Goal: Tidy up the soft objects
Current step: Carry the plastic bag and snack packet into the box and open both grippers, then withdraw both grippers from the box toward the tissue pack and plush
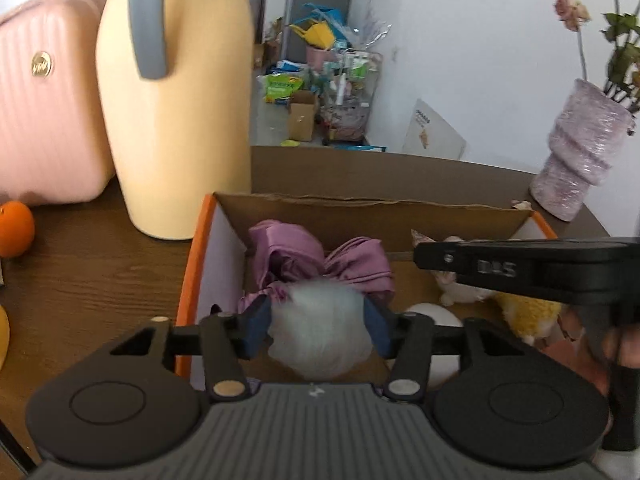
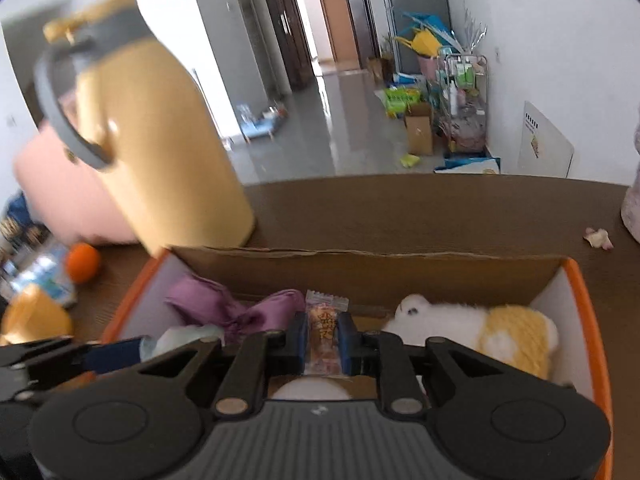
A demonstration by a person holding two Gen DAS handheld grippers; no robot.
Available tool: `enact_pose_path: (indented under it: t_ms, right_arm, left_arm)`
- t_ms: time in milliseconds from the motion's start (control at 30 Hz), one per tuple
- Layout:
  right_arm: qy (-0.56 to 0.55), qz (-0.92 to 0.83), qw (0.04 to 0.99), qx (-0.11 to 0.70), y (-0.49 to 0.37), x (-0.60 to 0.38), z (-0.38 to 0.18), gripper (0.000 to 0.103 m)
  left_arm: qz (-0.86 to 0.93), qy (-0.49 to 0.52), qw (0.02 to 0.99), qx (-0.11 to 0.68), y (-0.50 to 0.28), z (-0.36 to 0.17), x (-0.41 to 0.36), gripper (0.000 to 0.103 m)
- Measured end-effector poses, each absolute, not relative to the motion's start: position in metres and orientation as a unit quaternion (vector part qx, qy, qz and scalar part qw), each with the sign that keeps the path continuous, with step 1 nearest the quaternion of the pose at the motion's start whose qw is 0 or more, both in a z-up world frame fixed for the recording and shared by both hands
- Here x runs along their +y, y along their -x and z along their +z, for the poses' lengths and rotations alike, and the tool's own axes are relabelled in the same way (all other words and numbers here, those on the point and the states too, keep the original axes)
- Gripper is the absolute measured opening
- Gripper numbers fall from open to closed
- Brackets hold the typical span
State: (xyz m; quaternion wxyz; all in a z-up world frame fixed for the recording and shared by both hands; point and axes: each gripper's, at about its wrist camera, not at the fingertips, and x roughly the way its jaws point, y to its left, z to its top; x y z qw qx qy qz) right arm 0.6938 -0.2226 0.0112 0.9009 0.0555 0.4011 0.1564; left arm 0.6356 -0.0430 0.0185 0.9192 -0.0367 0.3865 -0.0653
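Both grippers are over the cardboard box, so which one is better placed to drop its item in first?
Probably the left. The left gripper sits over the box with a white fluffy ball between wide, barely touching pads. The right gripper is clamped on a wrapped snack.

White fluffy pompom (image 1: 320, 328), purple satin bow (image 1: 320, 264) (crumpled), yellow-white plush (image 2: 500, 336) lying in box (image 2: 360, 268)
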Motion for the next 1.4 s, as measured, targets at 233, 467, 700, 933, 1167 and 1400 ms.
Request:
enact_pose_path:
  t_ms: [233, 467, 700, 933, 1167, 1400]
  right_arm:
    - [-0.048, 0.149, 0.907, 0.39, -0.691, -0.214, 0.015, 0.036]
    - [-0.024, 0.137, 0.928, 0.345, -0.638, -0.237, 0.073, 0.044]
    - [-0.005, 0.121, 0.944, 0.306, -0.549, -0.265, 0.13, 0.055]
    - [0.008, 0.121, 0.949, 0.29, -0.484, -0.268, 0.15, 0.058]
    - [0.032, 0.139, 0.969, 0.2, -0.405, -0.265, 0.139, 0.069]
    - [0.017, 0.149, 0.972, 0.18, -0.318, -0.263, 0.082, 0.07]
  left_arm:
    - [-0.072, 0.037, 0.935, 0.346, -0.613, 0.043, -0.029, 0.078]
    - [-0.059, 0.035, 0.948, 0.311, -0.569, 0.095, -0.014, 0.081]
    - [-0.052, 0.012, 0.96, 0.274, -0.5, 0.134, -0.007, 0.085]
    - [-0.047, 0.016, 0.964, 0.26, -0.45, 0.153, -0.007, 0.085]
    - [-0.031, -0.002, 0.975, 0.221, -0.385, 0.124, -0.006, 0.091]
    - [-0.028, -0.005, 0.982, 0.186, -0.298, 0.069, -0.004, 0.092]
